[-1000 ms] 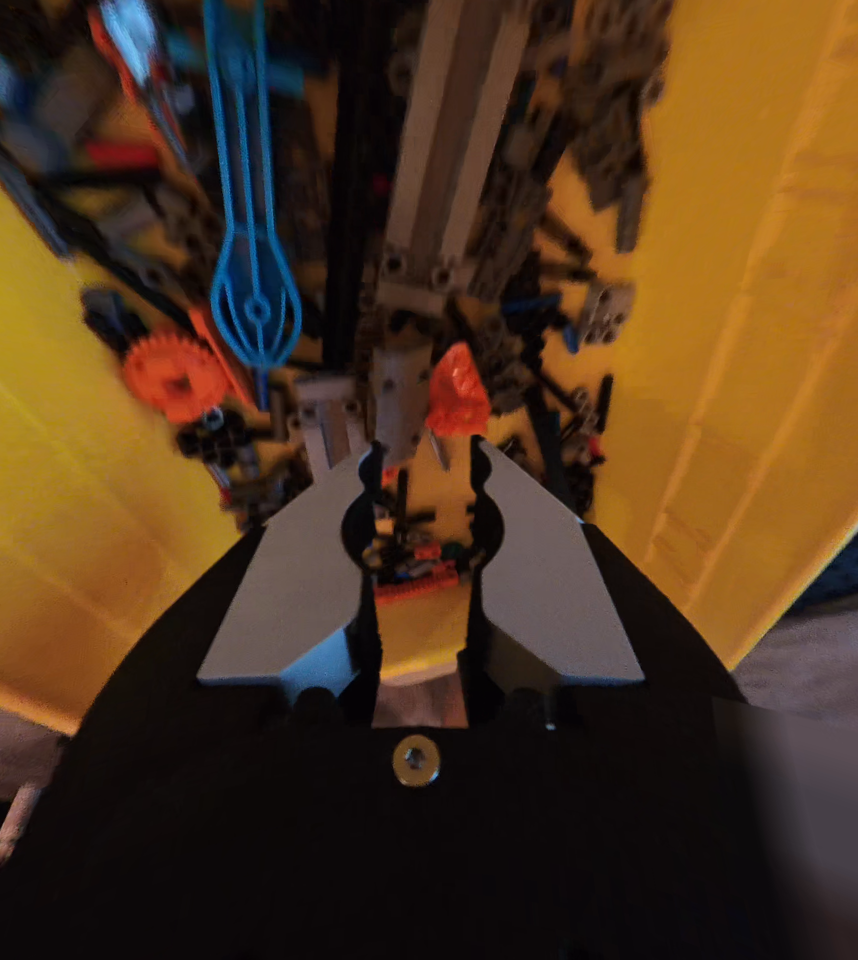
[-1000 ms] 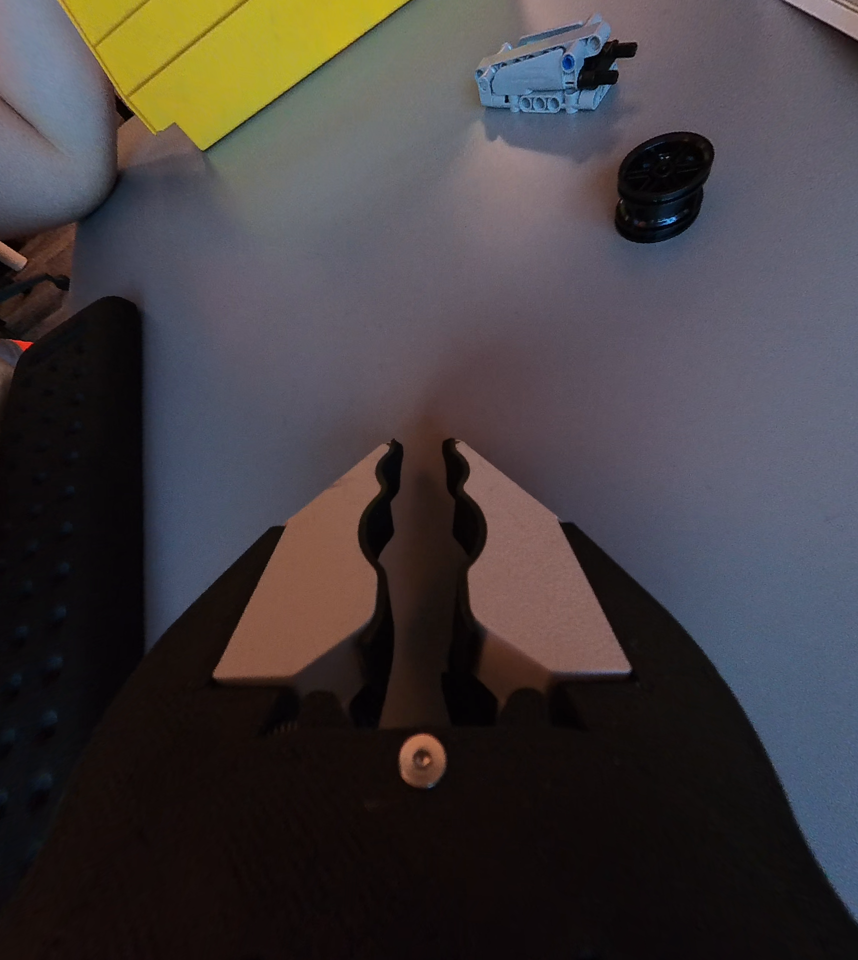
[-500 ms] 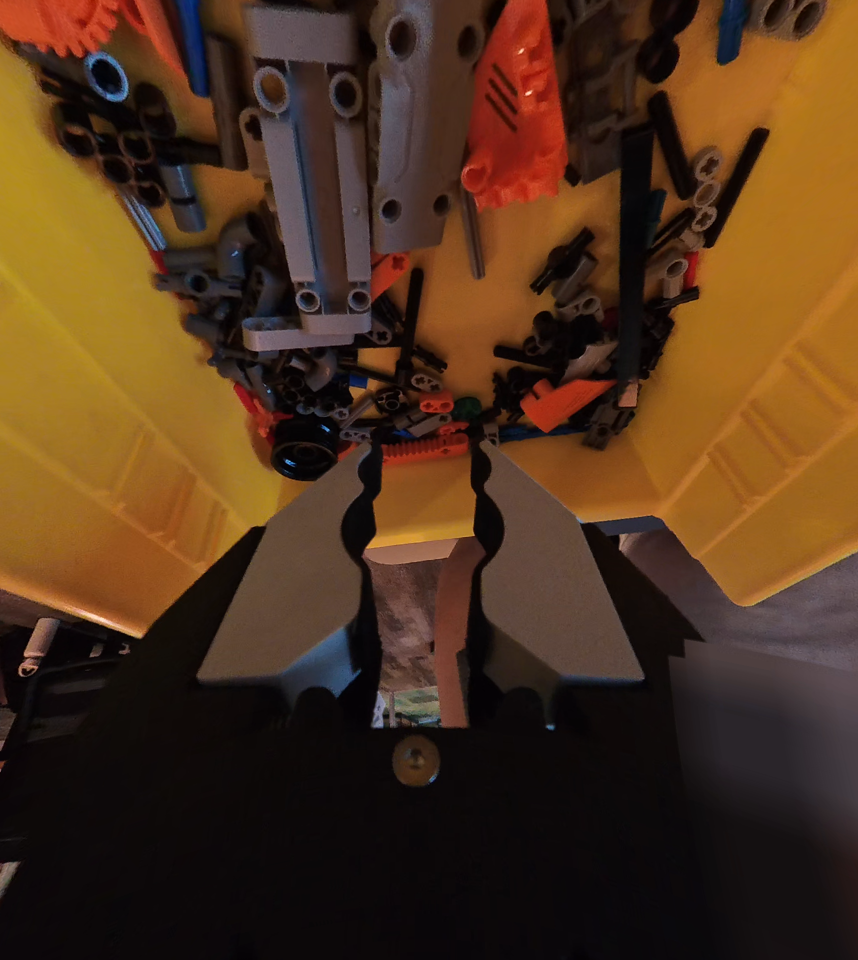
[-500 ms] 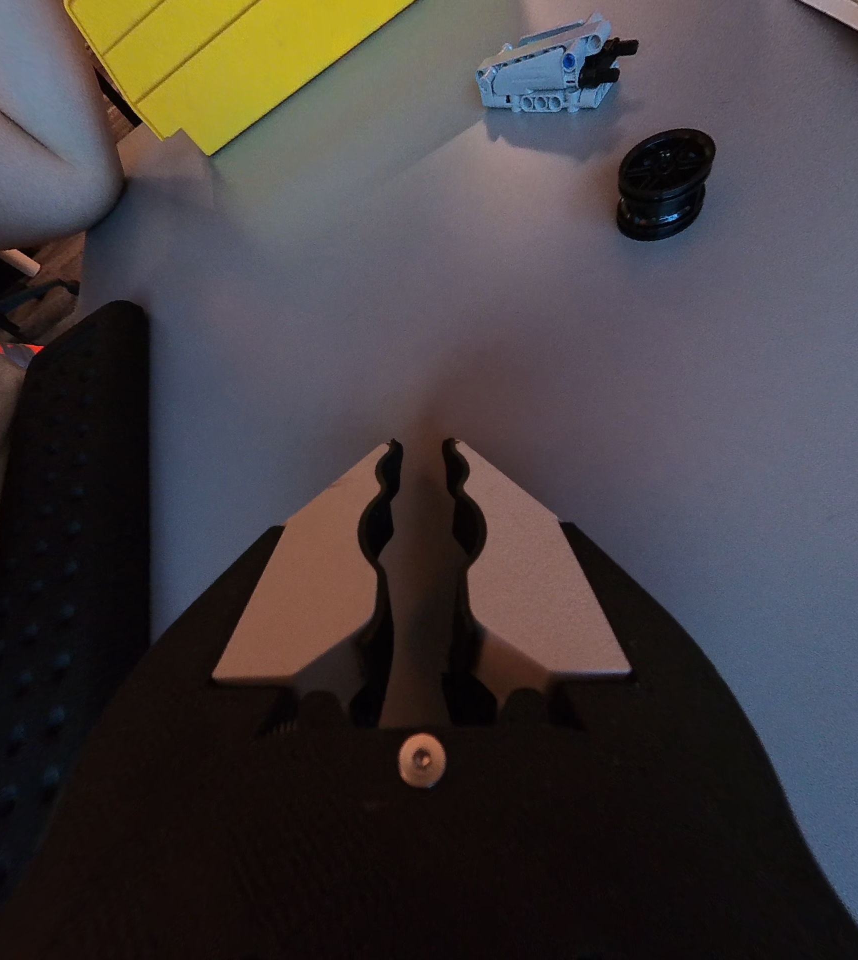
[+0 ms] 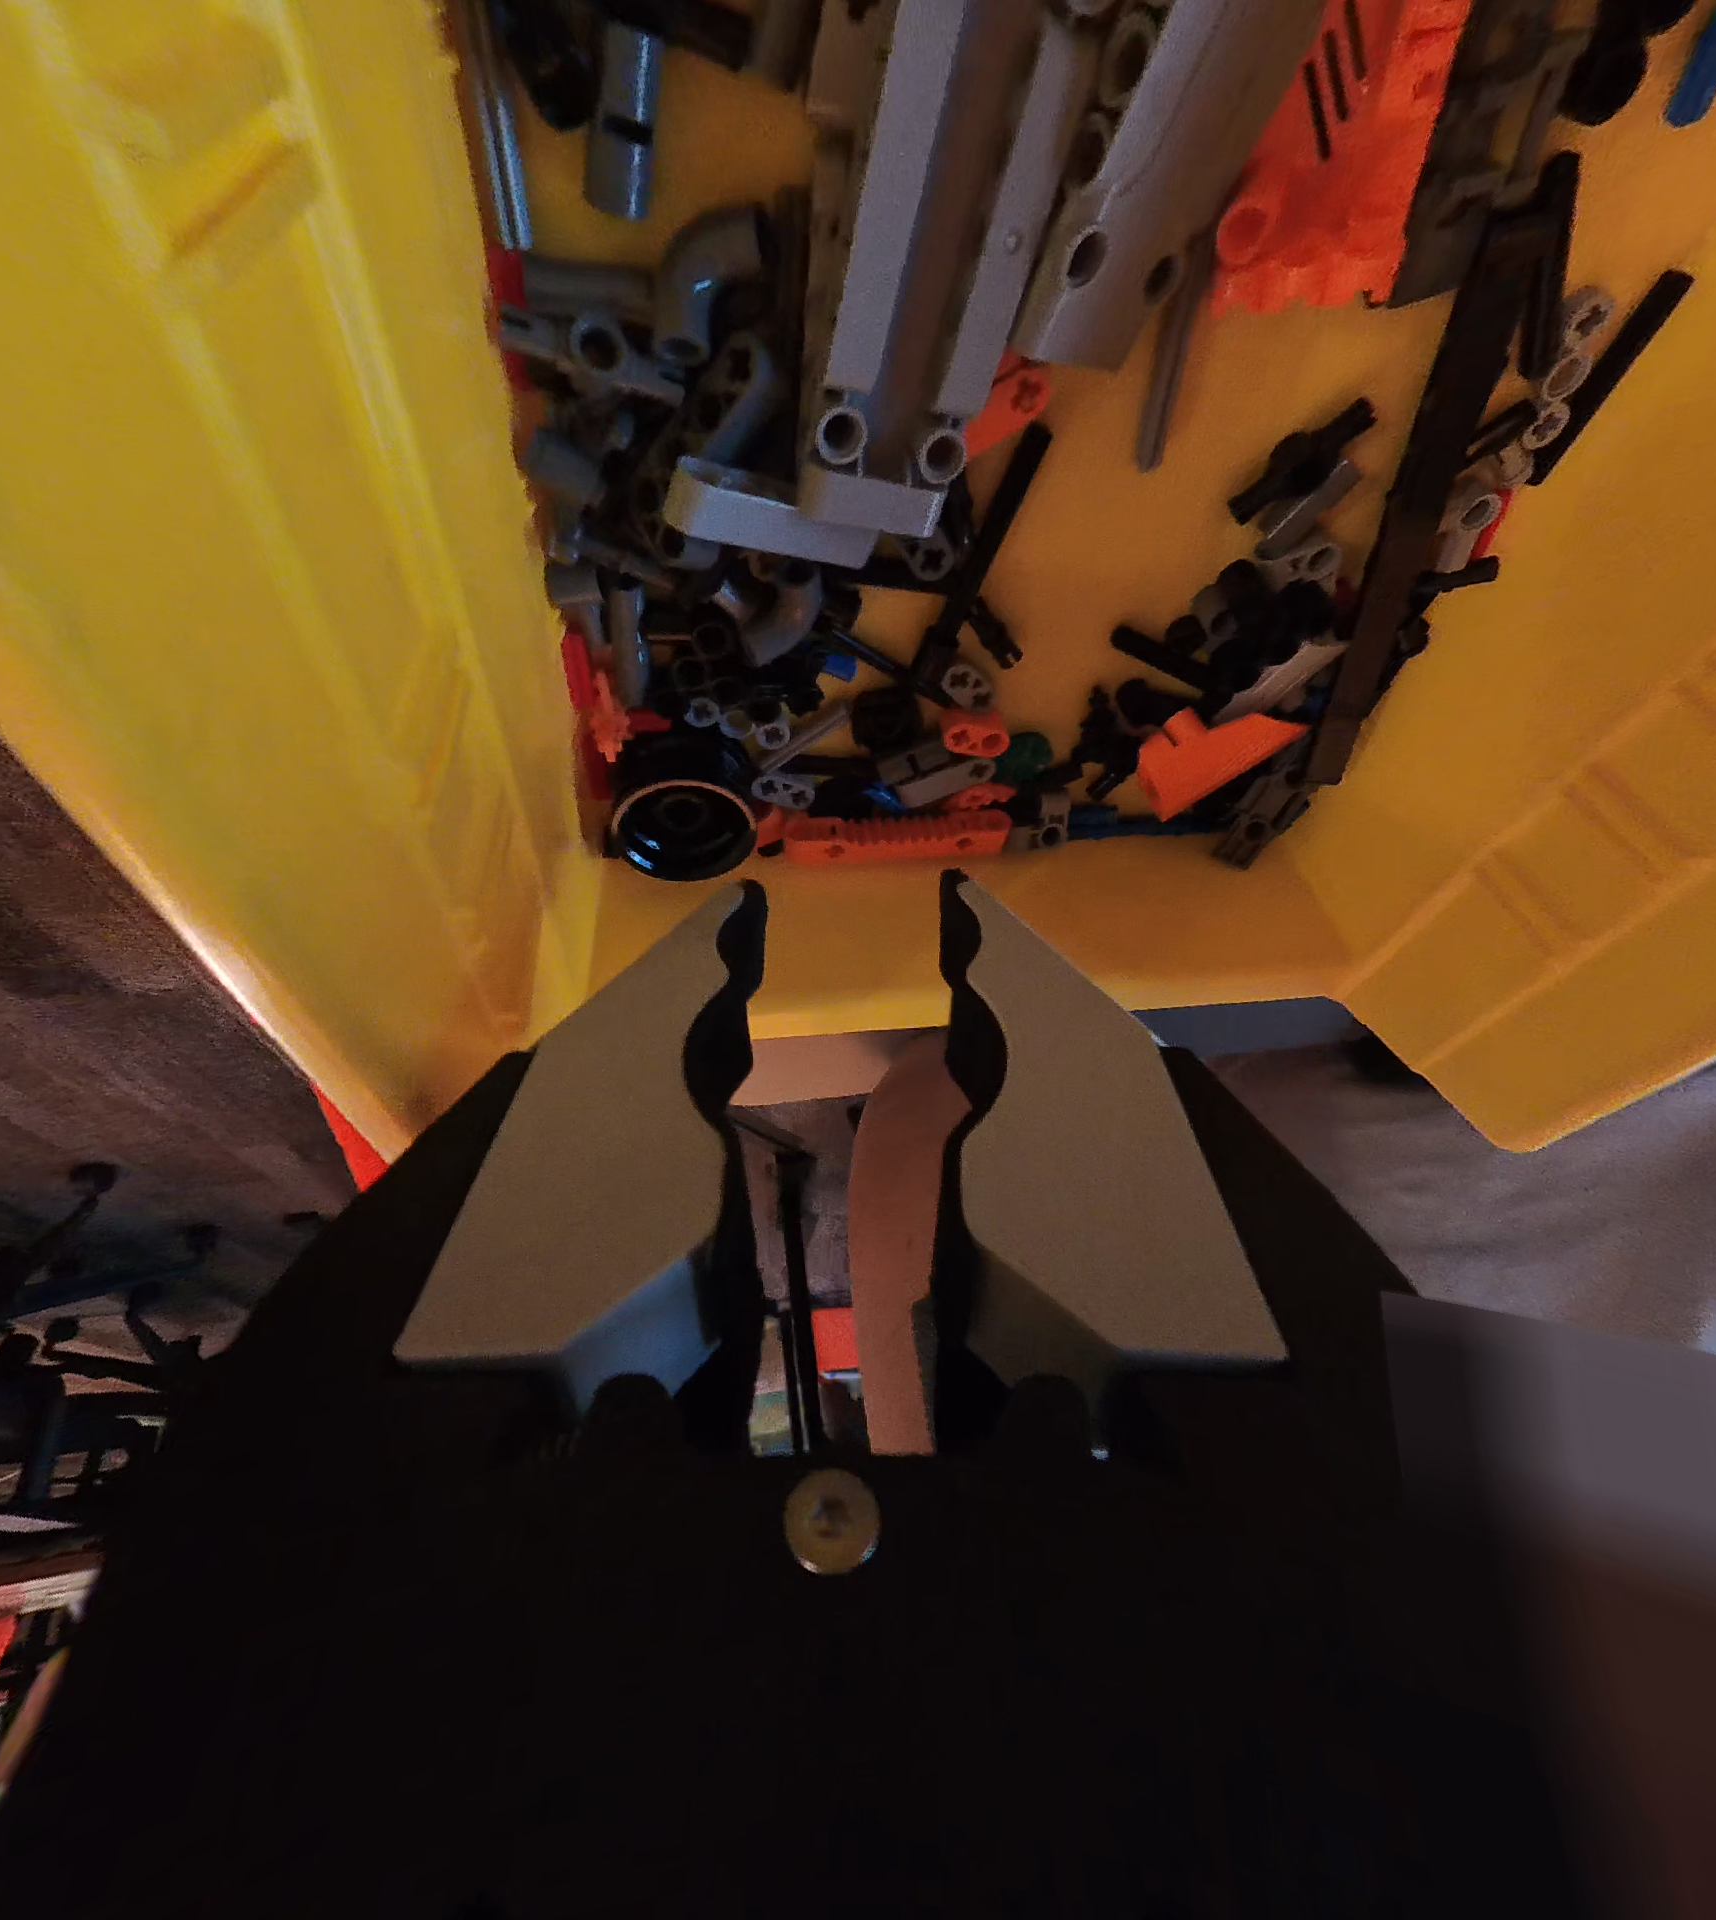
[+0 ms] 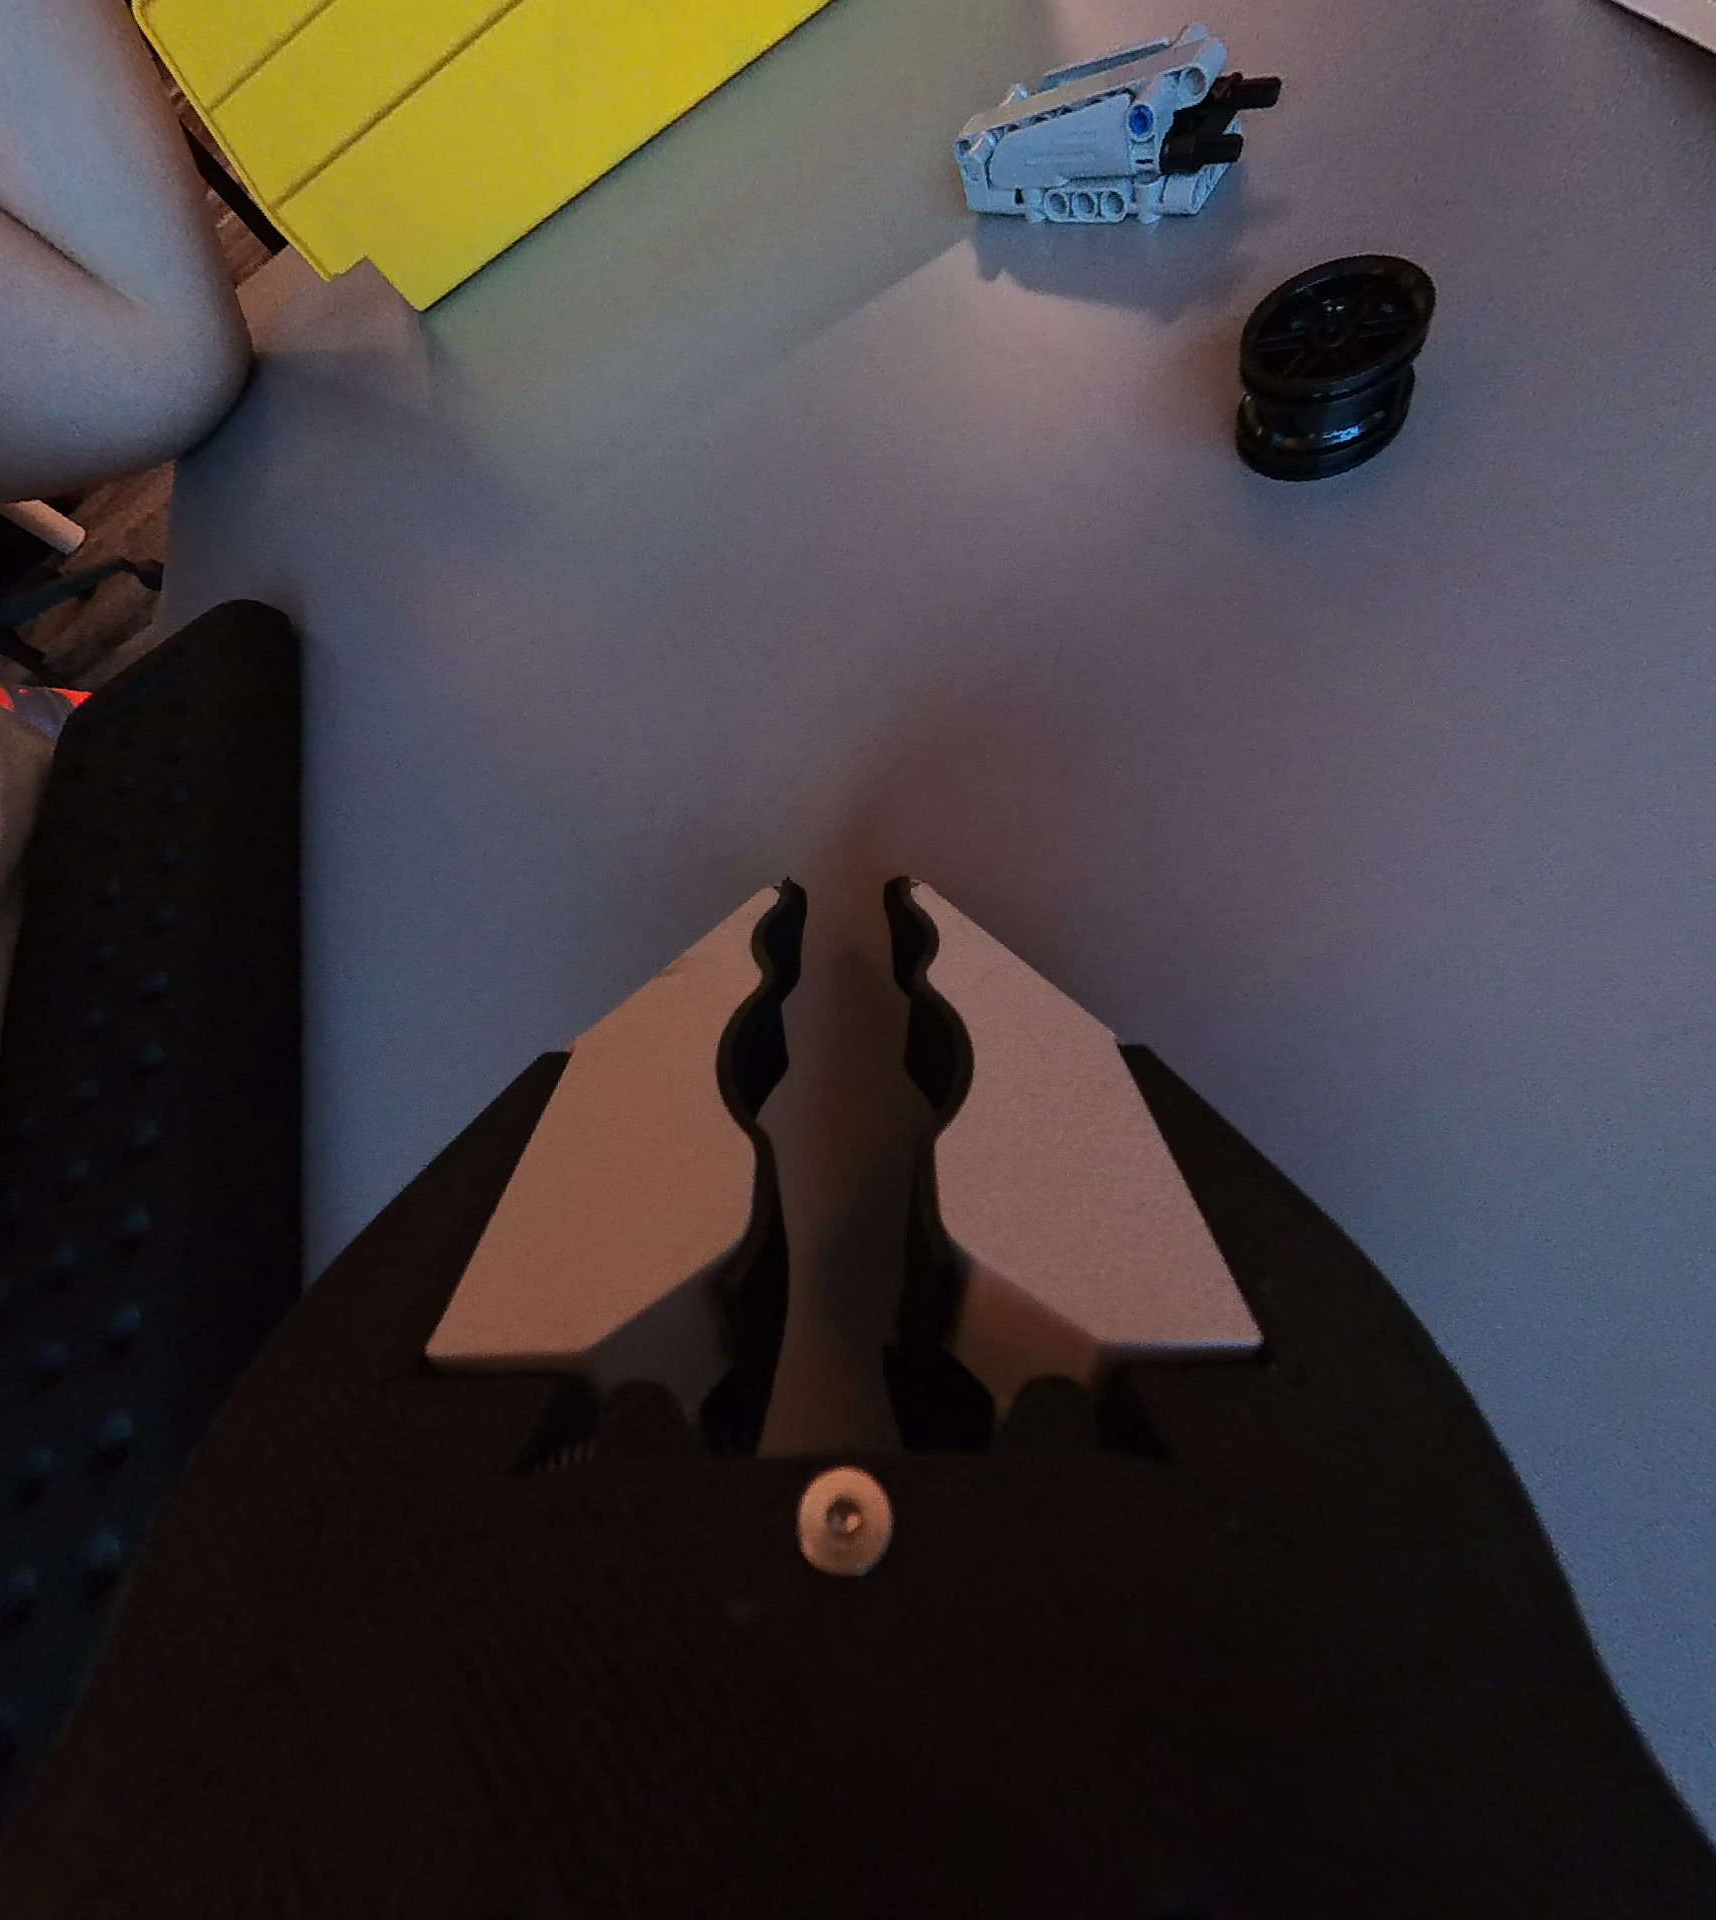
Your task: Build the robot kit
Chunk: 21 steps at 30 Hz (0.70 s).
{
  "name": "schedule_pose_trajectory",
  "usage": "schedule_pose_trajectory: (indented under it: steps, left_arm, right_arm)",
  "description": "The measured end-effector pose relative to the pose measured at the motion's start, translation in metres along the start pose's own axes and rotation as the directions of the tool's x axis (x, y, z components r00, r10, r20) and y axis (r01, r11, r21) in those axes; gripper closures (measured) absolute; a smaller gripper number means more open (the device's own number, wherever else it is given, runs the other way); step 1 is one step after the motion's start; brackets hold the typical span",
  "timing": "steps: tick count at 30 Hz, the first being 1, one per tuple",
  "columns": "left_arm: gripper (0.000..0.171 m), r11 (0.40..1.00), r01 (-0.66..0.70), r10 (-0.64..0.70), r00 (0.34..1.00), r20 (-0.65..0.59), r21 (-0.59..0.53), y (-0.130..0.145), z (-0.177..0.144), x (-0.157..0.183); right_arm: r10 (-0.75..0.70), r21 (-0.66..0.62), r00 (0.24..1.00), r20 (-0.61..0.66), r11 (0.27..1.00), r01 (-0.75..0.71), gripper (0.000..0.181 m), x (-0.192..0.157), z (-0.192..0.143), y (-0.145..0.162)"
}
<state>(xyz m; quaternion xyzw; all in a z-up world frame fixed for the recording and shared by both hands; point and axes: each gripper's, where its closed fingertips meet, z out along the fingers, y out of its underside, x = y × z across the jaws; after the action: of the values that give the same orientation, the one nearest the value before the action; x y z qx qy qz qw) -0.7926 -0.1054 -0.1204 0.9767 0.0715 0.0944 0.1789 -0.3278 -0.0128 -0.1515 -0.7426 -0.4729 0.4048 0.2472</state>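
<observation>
Yellow bin (image 5: 1197,935), near wall: left gripper (image 5: 849,883) spread, empty, just over black wheel (image 5: 685,821) + orange toothed bar (image 5: 890,834). Go slow, pinch one bit only. Right gripper (image 6: 846,885) bit apart, empty, over grey table (image 6: 1353,831); grey block bit (image 6: 1093,145) + black wheel rim (image 6: 1332,364) near far right corner

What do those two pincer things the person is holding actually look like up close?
The left gripper and right gripper look the same: a broad matte black body that narrows forward, with one round silver screw in the middle. Each carries two flat grey wedge-shaped fingers lined inside with wavy black pads. No cables or markings show. A light sleeve edge shows at the right view's left border.
</observation>
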Motion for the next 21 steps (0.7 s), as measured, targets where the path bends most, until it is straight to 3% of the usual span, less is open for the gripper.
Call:
schedule_pose_trajectory:
  steps: [21]
  left_arm:
    - [0.139,0.995,-0.078,0.080,0.997,0.023,-0.059,-0.003,0.006,0.013]
  right_arm:
    - [0.020,0.003,1.000,0.011,1.000,-0.020,0.165,0.001,0.000,0.000]
